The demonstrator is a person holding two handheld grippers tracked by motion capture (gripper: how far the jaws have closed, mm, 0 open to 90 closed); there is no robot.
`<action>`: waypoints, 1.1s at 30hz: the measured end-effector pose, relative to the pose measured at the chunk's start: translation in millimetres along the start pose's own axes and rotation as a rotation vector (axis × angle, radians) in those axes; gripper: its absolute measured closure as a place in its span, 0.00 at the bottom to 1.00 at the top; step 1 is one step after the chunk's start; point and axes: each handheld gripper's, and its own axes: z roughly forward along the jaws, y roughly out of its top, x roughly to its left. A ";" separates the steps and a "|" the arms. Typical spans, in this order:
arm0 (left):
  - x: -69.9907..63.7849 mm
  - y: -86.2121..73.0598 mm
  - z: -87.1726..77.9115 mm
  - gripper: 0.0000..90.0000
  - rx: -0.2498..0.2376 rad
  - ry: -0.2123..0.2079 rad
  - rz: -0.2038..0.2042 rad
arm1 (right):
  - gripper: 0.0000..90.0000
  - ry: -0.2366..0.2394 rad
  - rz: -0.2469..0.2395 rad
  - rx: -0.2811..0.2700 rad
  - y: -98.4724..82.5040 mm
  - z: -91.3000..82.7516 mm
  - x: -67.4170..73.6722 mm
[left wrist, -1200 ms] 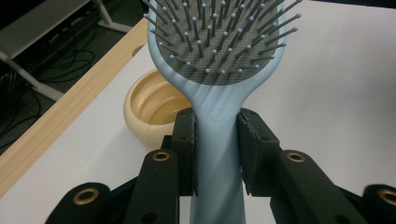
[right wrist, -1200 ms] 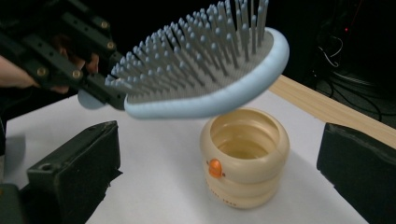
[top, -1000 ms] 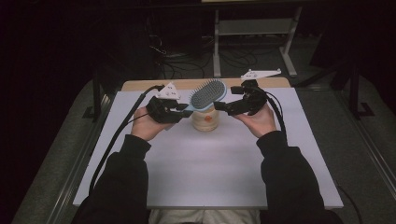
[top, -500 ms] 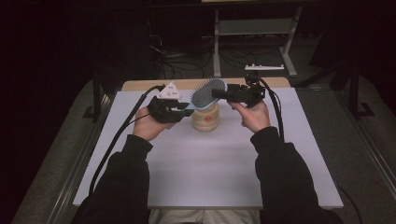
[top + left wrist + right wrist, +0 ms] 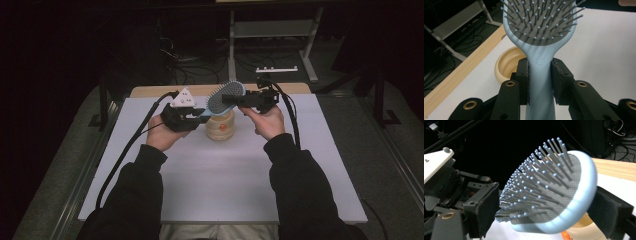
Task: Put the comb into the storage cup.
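Two grippers are meeting at one hairbrush (image 5: 226,95) above the far middle of the table (image 5: 220,190). The left gripper (image 5: 540,77) is clamping the brush handle, which is running between its jaws with the bristled head pointing away toward the right gripper (image 5: 235,100). The right gripper's jaws are standing apart on either side of the head, one facing the bristles, one behind the back; contact cannot be told. A cream bowl (image 5: 507,63) is sitting on the table just beneath the brush.
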 end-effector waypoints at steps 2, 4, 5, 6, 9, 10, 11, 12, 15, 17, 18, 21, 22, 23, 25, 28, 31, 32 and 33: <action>-1.4 0.3 1.7 0.78 -0.016 0.009 -0.002 | 0.23 0.002 0.007 0.015 0.9 1.6 1.0; -2.2 0.8 4.7 0.78 -0.026 0.009 -0.009 | 0.31 0.007 0.012 0.010 2.2 2.0 3.2; -2.3 0.5 5.8 0.78 -0.032 0.008 -0.015 | 0.32 0.001 0.008 0.008 2.6 1.9 3.6; -2.3 -0.1 6.6 0.78 -0.034 0.008 -0.016 | 0.34 -0.007 0.011 0.008 3.2 1.4 4.2; -4.1 -0.2 7.6 0.78 -0.031 0.021 0.000 | 0.39 0.009 0.051 0.028 6.1 -0.5 1.3; -4.8 -0.1 7.7 0.78 -0.037 0.027 0.003 | 0.41 0.016 0.071 0.029 7.3 -1.3 -0.3; -5.0 0.1 7.8 0.77 -0.043 0.028 0.001 | 0.43 0.024 0.083 0.024 7.8 -2.2 -1.3; -4.8 0.2 8.1 0.77 -0.044 0.025 -0.001 | 0.46 0.033 0.098 0.018 8.6 -3.4 -1.8; -5.6 -0.8 10.4 0.77 -0.029 0.022 0.004 | 0.52 0.046 0.072 0.032 11.4 -5.6 -0.2; -6.8 -2.7 14.2 0.77 -0.026 0.015 0.000 | 0.55 0.041 0.037 0.068 14.2 -5.7 3.2; -6.9 -3.0 14.8 0.77 -0.023 0.011 -0.001 | 0.56 0.032 0.016 0.081 15.5 -5.9 5.9; -8.1 -3.1 16.2 0.76 -0.045 0.006 -0.014 | 0.58 0.018 -0.013 0.079 17.7 -6.7 11.5; -7.3 -2.7 15.3 0.76 -0.051 -0.003 -0.019 | 0.59 0.018 -0.020 0.076 18.6 -7.4 12.5; -6.6 -2.0 13.8 0.76 -0.065 -0.009 -0.029 | 0.59 0.018 -0.025 0.074 19.6 -8.4 13.4; -4.7 -1.1 11.1 0.72 -0.074 -0.022 -0.037 | 0.59 0.019 -0.038 0.067 21.3 -10.6 15.2; -2.6 -1.0 6.5 0.63 -0.093 -0.037 -0.057 | 0.60 0.009 -0.062 0.055 24.8 -14.3 18.9; -0.6 -4.0 2.8 0.54 -0.115 -0.055 -0.080 | 0.60 0.017 -0.072 0.046 28.8 -17.3 21.0; 1.2 -5.9 1.7 0.50 -0.120 -0.061 -0.098 | 0.60 0.019 -0.078 0.047 30.5 -18.1 22.0; 3.6 -8.2 0.6 0.48 -0.125 -0.068 -0.119 | 0.60 0.018 -0.082 0.050 32.2 -18.8 23.4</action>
